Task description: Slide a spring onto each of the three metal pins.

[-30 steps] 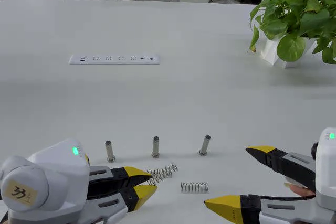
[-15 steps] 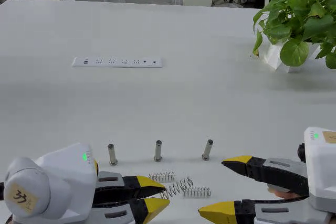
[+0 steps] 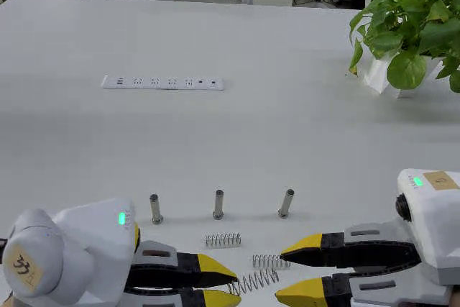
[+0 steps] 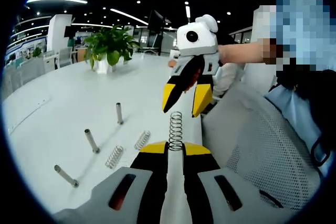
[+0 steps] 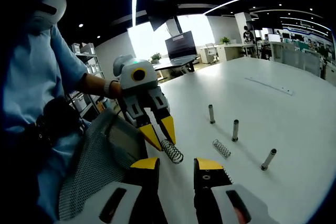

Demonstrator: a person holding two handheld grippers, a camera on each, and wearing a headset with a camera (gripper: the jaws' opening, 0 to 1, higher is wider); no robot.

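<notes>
The left gripper (image 3: 228, 285) is pinching one small coiled steel spring (image 3: 253, 280) near the white table (image 3: 287, 106)'s front edge, the right gripper (image 3: 282, 274) is hovering spread beside it, and all three upright grey metal pins (image 3: 218, 204) are standing bare.

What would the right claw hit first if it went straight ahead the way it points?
Probably the spring sticking out of the left claw: it sits straight ahead of the open right claw, with the left claw's tips behind. Depth is uncertain.
</notes>
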